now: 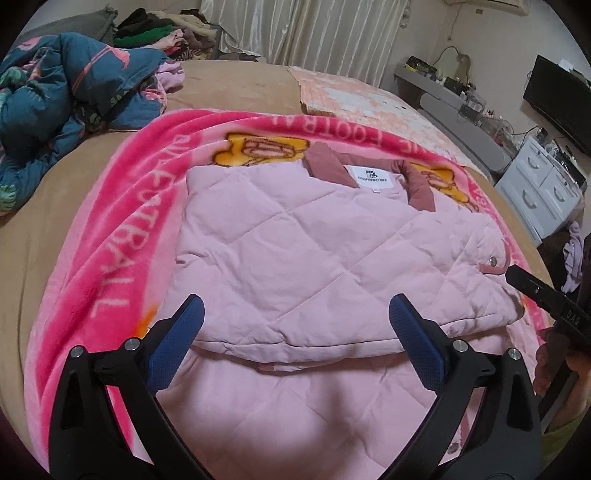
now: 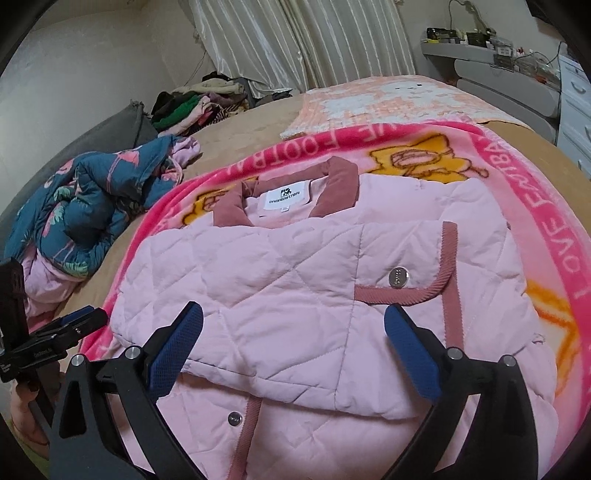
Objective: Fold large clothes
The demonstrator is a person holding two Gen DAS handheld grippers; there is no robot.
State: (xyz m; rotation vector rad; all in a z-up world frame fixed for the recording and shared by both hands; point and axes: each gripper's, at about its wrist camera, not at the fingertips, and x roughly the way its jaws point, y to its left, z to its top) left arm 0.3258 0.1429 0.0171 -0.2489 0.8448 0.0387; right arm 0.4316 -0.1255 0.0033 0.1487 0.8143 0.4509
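A light pink quilted jacket [image 1: 295, 258] with a dusty-rose collar [image 1: 417, 181] lies partly folded on a bright pink blanket [image 1: 122, 236]. It also shows in the right wrist view [image 2: 280, 295], with a snap pocket [image 2: 399, 277]. My left gripper [image 1: 295, 321] is open and empty, hovering over the jacket's folded near edge. My right gripper [image 2: 291, 325] is open and empty over the same fold. The right gripper's tip [image 1: 546, 295] shows at the right edge of the left wrist view, beside the pocket snap. The left gripper [image 2: 70, 325] shows at the left of the right wrist view.
The blanket lies on a tan bed [image 1: 48, 229]. A crumpled teal floral quilt [image 1: 62, 99] sits at the far left. A pile of clothes [image 1: 159, 33] is at the back. A peach checked blanket [image 1: 365, 103] lies behind. White drawers [image 1: 543, 188] stand at right.
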